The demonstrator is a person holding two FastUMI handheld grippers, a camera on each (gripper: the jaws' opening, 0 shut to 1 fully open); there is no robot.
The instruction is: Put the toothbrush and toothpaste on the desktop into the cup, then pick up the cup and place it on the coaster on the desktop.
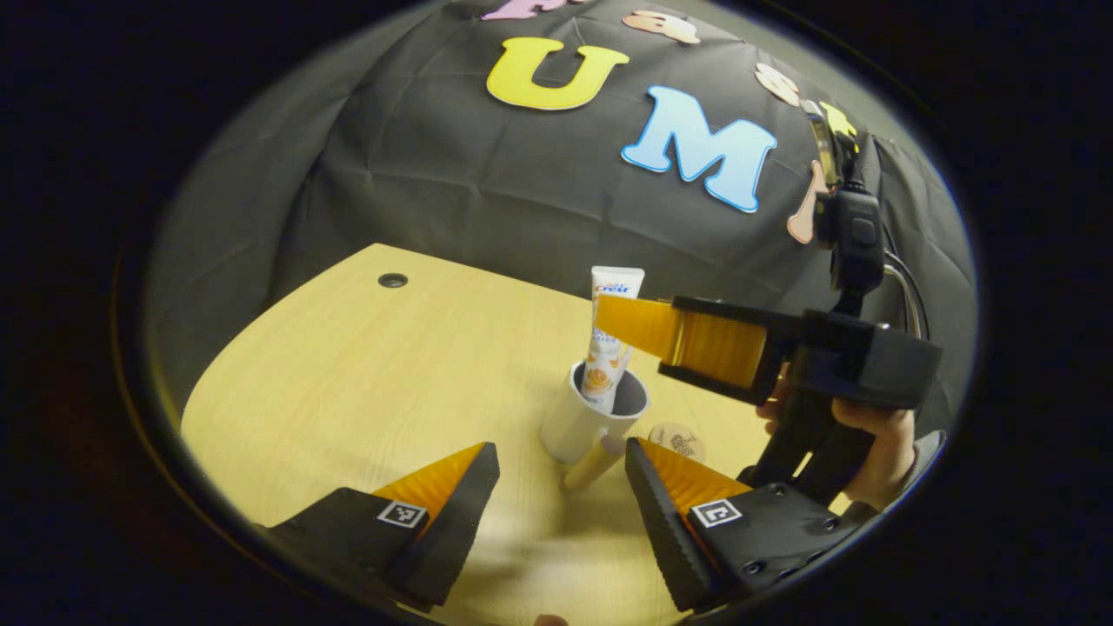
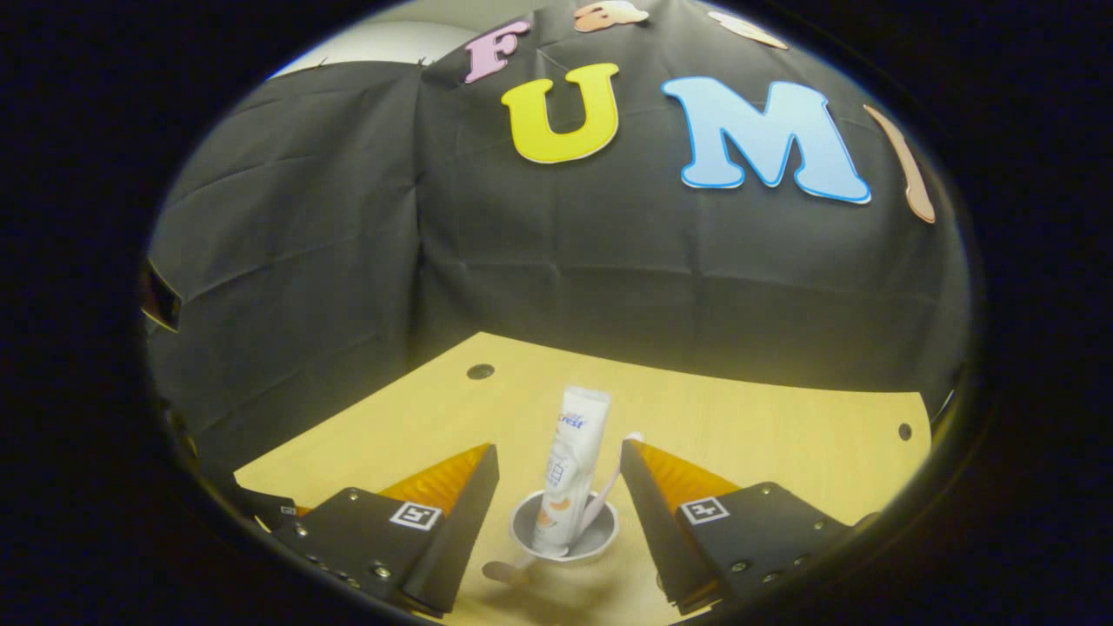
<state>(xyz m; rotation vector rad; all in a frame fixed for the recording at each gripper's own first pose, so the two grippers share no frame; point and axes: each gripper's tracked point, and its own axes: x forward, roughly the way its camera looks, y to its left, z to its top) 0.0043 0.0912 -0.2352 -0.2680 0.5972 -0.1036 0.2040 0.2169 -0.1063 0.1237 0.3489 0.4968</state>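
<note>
Both claws stand wide open, holding nothing. Left gripper [image 1: 561,474], seen in the left gripper view, has its fingers spread apart low over the near part of the worktop [image 1: 365,391], with the cup [image 1: 584,417] just beyond the gap between them. Right gripper [image 2: 556,482], in the right gripper view, hangs above the cup [image 2: 565,530] with a finger on either side of it, touching neither the cup nor what stands inside. In the left gripper view that same right gripper [image 1: 648,326] reaches in from the right, high over the cup, held by a hand [image 1: 874,443].

Toothpaste [image 2: 569,469] stands upright in the cup, its flat end topmost. Toothbrush [image 2: 609,487] leans in the cup beside the tube, its head against the rim on the right. Cup handle [image 1: 596,461] points toward the near edge. Just beside the cup, to its right in the left gripper view, lies the coaster [image 1: 678,442], bare, partly hidden by the left gripper's finger.

A cable hole [image 1: 393,280] sits near the worktop's far left corner.
</note>
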